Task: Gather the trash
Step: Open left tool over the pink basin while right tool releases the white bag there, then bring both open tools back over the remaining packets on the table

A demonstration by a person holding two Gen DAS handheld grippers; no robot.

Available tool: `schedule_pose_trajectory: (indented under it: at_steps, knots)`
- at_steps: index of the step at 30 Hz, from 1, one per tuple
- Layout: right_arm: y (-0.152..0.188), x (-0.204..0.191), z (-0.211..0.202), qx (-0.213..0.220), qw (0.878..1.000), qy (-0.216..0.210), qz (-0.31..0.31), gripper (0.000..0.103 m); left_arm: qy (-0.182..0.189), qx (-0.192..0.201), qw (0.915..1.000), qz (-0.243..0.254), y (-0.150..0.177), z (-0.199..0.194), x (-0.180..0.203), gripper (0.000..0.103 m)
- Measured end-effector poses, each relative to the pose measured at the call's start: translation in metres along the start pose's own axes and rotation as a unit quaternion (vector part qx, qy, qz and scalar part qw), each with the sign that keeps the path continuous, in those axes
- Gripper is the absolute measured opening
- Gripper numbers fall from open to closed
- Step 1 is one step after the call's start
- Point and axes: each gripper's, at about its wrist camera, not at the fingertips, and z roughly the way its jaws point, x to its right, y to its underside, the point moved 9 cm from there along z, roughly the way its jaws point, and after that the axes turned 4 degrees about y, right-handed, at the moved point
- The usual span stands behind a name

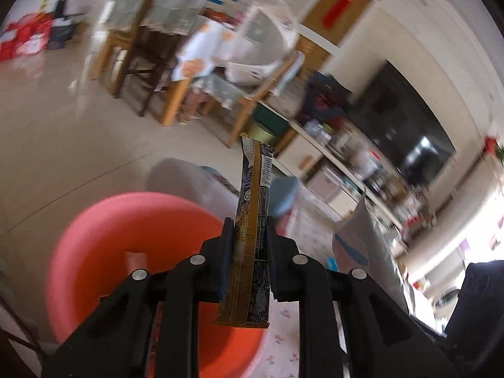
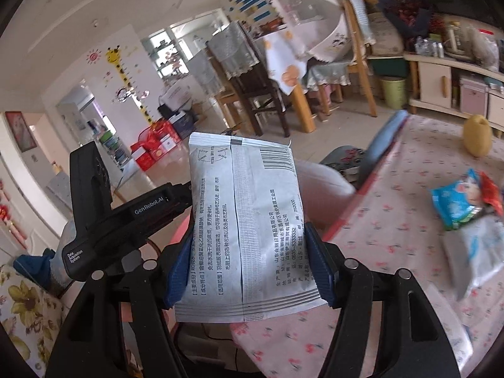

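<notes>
Left wrist view: left gripper (image 1: 249,236) clamped tight on a coffee-mix stick sachet (image 1: 252,230), gold and black, barcode near the top. Sachet stands roughly upright between the dark pads, sticking out well above the fingertips, with its lower end hanging below them. Under and left of the gripper: a pink-red plastic basin (image 1: 104,245), its inside partly hidden by the gripper body. To the right, a floral tablecloth (image 1: 302,220) and a silver-grey packet (image 1: 365,236) (blurred, can't read it). Background heavily motion-blurred: wooden chairs (image 1: 145,63), a dark TV screen (image 1: 400,132), a low cabinet (image 1: 321,157) cluttered with things.

Right wrist view: right gripper (image 2: 249,252) about half open but closed on a flat white pouch (image 2: 245,220) with Chinese print and a barcode; blue pads press on its two side edges. Pouch stands upright, its back side to the camera, top tilted slightly left. The left gripper's body (image 2: 126,214) shows at left (labelled GenRobot.AI), its fingers hidden behind the pouch. On the floral tablecloth (image 2: 393,220) at right lie a blue-and-red snack wrapper (image 2: 466,201) and a white-blue packet (image 2: 478,252) just beside it. A yellow jug-like object (image 2: 477,135) sits further back, a green bin (image 2: 393,91) by the cabinet.
</notes>
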Motion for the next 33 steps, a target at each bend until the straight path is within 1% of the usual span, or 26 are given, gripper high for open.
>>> schedule_pose_trajectory:
  at_steps: [5,8,9,11,12,13,16,18,20,22,26,30,33]
  knots:
    - [0.004,-0.022,0.034,-0.018,1.000,-0.014,-0.005,0.067,-0.049,0.021,0.9978,-0.040,-0.012,-0.010,-0.036,0.022]
    - [0.009,-0.028,0.054,-0.030,0.999,-0.016,-0.003,0.072,-0.073,0.029,0.9951,-0.059,-0.016,-0.015,-0.053,0.027]
    - [0.011,-0.027,0.060,-0.033,0.999,-0.008,-0.001,0.074,-0.081,0.030,0.9943,-0.063,-0.018,-0.016,-0.056,0.033]
    - [0.015,-0.025,0.066,-0.043,0.999,-0.015,0.009,0.075,-0.090,0.034,0.9933,-0.065,-0.021,-0.017,-0.059,0.044]
    - [0.017,-0.024,0.066,-0.043,0.999,-0.019,0.016,0.080,-0.096,0.036,0.9926,-0.065,-0.022,-0.018,-0.061,0.054]
    - [0.017,-0.022,0.063,-0.039,0.999,-0.017,0.018,0.087,-0.107,0.038,0.9917,-0.059,-0.024,-0.017,-0.060,0.061]
    - [0.018,-0.017,0.051,-0.021,1.000,-0.001,0.010,0.088,-0.126,0.041,0.9907,-0.032,-0.025,-0.016,-0.052,0.071]
    - [0.019,-0.011,0.042,-0.011,1.000,0.020,0.003,0.090,-0.124,0.042,0.9913,-0.020,-0.026,-0.013,-0.046,0.075]
    - [0.021,-0.003,0.036,-0.009,0.999,0.034,0.002,0.092,-0.117,0.044,0.9922,-0.005,-0.026,-0.012,-0.034,0.077]
    - [0.026,0.008,0.030,-0.010,0.999,0.049,0.005,0.092,-0.114,0.046,0.9924,0.009,-0.025,-0.010,-0.025,0.082]
    - [0.037,0.026,0.021,-0.016,0.997,0.071,0.010,0.094,-0.104,0.061,0.9913,0.052,-0.024,-0.007,-0.001,0.085]
    - [0.050,0.044,0.010,-0.018,0.996,0.088,0.017,0.094,-0.073,0.095,0.9894,0.082,-0.022,-0.010,0.024,0.091]
    - [0.057,0.055,0.002,-0.015,0.995,0.096,0.016,0.094,-0.041,0.124,0.9844,0.118,-0.020,-0.012,0.050,0.093]
